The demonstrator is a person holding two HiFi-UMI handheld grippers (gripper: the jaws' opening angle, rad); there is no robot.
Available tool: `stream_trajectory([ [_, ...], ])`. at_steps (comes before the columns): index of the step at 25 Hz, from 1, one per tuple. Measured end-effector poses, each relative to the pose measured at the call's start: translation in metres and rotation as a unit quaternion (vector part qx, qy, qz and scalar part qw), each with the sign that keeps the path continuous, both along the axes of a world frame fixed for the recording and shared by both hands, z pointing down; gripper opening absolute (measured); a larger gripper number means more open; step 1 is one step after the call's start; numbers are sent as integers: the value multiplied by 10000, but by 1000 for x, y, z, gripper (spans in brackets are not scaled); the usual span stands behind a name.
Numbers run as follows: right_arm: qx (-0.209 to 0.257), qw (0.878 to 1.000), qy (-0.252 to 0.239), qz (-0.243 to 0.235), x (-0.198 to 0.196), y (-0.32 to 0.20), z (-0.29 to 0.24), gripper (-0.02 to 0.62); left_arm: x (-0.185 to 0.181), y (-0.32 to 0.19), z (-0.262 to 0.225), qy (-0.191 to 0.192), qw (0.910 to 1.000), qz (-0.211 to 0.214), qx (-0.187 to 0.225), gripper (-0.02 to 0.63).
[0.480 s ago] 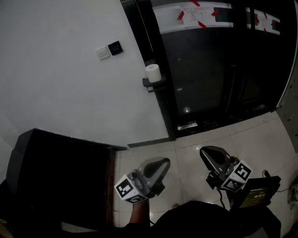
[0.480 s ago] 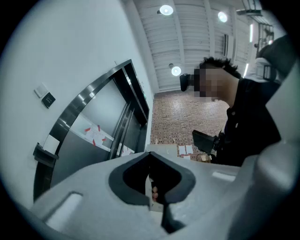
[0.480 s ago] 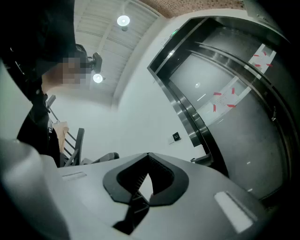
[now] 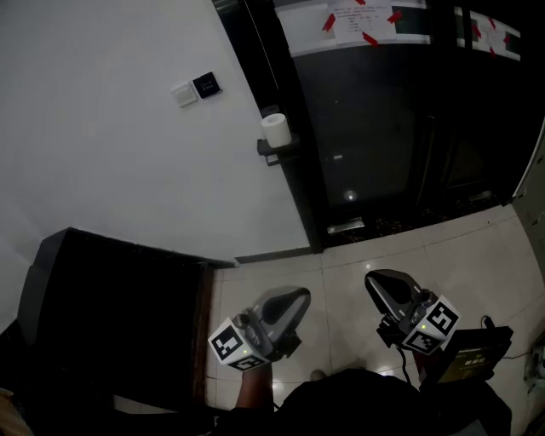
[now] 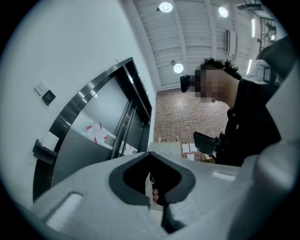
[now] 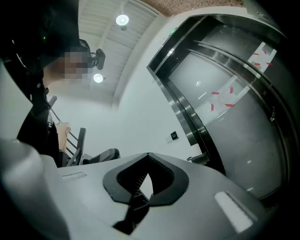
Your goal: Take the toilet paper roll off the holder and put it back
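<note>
Your left tool [image 4: 294,300] and right tool [image 4: 381,288] are both closed, empty and held low. The toilet paper roll [image 4: 275,129] sits on its holder [image 4: 274,151], well away. You're approaching: next, reach up and open one.

light: head view dim, white wall [image 4: 102,170] grey | source: round ceiling lamps [image 5: 165,6] above left gripper [image 5: 152,199] | glare: small spot on dark glass door [image 4: 375,128] ahead | edges: fisheye bend, black corners | focus: jaws near lens soft

Toilet paper roll [image 4: 275,129] atop wall holder [image 4: 274,151]
</note>
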State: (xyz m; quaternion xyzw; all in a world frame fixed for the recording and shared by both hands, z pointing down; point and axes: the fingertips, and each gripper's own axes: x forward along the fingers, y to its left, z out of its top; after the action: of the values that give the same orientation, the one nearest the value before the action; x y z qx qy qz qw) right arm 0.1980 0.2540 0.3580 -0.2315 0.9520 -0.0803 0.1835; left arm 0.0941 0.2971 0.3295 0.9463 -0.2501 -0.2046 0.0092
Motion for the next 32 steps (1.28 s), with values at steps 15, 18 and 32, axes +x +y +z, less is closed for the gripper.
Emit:
stream_trajectory([
  [15, 66, 9998, 207, 22, 13, -54, 15, 2, 11, -51, 4, -221, 9996, -161, -89, 2],
  [18, 48, 9995, 299, 44, 0, -73, 19, 2, 0, -73, 8, -170, 9998, -95, -63, 2],
  [32, 171, 9962, 646, 559, -128, -225, 4, 2, -128, -233, 0, 128, 9991, 403, 61, 2],
])
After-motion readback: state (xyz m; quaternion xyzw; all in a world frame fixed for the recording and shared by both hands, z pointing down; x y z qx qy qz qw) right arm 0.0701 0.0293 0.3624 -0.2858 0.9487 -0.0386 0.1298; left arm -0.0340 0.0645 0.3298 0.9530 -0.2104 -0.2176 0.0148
